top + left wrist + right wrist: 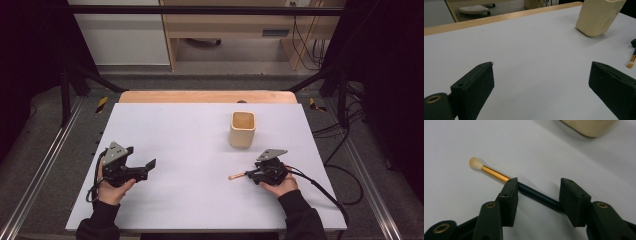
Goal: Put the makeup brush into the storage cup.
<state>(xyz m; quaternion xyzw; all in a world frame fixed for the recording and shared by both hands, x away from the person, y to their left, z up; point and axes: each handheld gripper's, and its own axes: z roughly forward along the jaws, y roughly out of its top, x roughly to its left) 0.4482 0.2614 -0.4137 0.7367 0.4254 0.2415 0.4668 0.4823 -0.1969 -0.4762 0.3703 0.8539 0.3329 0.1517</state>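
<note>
No brand, label or writing can be read on anything here. At the left of the pale surface [200, 150], the left tongs [150, 164] rest low in the person's left hand [114, 189], their jaws spread wide with nothing between them but bare surface. Farther right and toward the far edge stands a cream square-mouthed cup [243, 129], upright and apart from both hands. Nearer, at the right, the right tongs [537, 195] sit parted around a small brush [499, 175] lying flat, its dark handle running between the jaws, gold ferrule and pale tip pointing left; whether either jaw touches the handle cannot be told.
</note>
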